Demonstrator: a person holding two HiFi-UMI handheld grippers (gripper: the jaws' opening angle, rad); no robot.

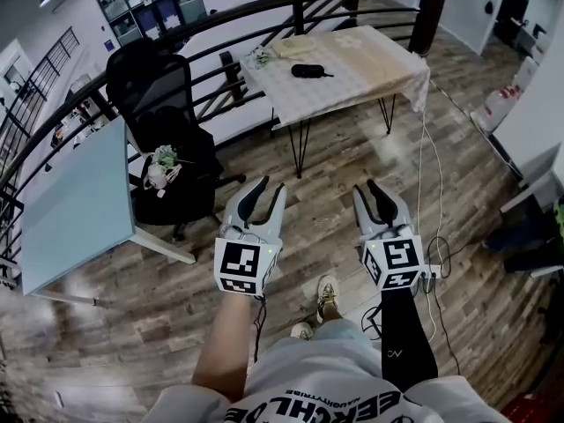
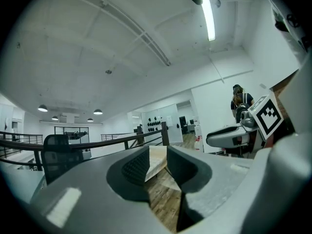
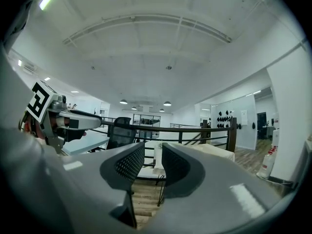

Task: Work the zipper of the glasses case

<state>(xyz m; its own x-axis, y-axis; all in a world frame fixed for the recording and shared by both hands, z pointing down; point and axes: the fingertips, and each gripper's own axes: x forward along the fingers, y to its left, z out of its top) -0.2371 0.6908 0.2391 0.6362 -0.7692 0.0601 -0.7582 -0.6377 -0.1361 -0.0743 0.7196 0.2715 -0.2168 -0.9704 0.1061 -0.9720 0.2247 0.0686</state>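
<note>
Both level, left hand-held gripper and right hand-held gripper show jaws apart.

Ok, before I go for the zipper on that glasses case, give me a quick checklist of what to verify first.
1. Left tongs open with nothing between them: ok.
2. Right tongs open with nothing between them: ok.
3. Black oval glasses case in sight, lying on the pale cloth-covered table: ok.
4. Case within reach of the tongs: not ok, the table stands well ahead across the wooden floor.
5. Zipper open or shut, and where its pull sits: cannot tell, the case is too small in view.
6. Black office chair out of the way: ok, it stands off to the left.
</note>
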